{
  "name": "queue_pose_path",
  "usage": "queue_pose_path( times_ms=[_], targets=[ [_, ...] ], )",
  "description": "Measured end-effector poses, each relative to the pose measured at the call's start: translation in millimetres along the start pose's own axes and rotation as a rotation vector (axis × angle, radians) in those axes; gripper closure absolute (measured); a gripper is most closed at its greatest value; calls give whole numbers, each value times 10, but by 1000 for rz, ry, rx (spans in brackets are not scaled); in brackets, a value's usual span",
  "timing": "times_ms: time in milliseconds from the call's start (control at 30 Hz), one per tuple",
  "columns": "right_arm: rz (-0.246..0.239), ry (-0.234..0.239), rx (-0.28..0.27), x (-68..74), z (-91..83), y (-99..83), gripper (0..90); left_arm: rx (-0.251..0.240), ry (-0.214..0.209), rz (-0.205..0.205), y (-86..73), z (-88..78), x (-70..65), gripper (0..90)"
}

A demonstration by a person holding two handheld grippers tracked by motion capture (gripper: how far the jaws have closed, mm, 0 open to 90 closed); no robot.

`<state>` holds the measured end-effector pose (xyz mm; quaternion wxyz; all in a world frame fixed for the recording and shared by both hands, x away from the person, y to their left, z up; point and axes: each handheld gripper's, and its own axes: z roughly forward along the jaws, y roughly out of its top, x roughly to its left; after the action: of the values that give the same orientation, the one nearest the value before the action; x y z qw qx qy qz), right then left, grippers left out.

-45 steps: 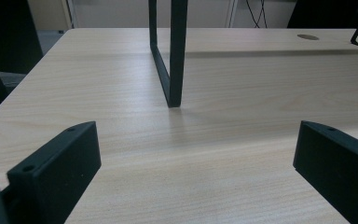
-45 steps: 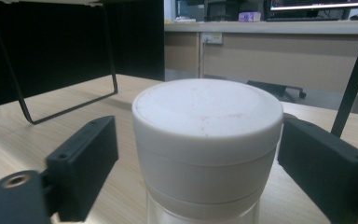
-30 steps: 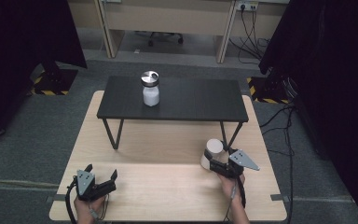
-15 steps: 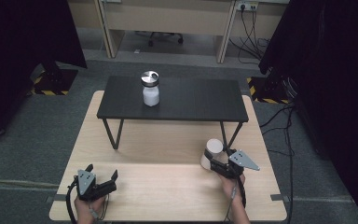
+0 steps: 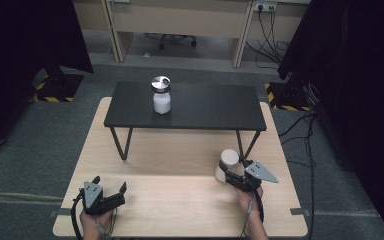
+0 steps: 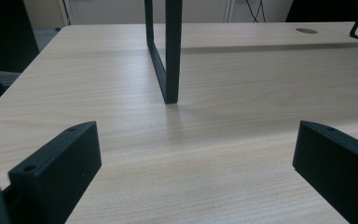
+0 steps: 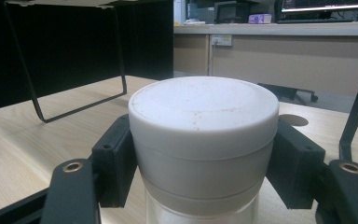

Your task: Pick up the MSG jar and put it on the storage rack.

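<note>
While the right tool pinches the white round-lidded plastic jar by its lid on the pale wooden counter, the jar looks rigid, light, smooth; grip lower. Left tool spread, idle.
</note>
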<state>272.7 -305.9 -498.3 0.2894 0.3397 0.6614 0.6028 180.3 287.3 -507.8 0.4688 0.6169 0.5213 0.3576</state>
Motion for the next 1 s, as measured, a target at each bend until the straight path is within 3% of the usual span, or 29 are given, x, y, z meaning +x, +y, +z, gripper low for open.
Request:
queue_pose_path(
  times_ms=[500, 1000],
  targets=[
    [5, 4, 1, -3, -58, 59, 339, 7, 5, -2, 11, 5, -9, 4],
    [-14, -24, -19, 83, -246, 373, 340, 4, 3, -8, 5, 0, -5, 4]
  ],
)
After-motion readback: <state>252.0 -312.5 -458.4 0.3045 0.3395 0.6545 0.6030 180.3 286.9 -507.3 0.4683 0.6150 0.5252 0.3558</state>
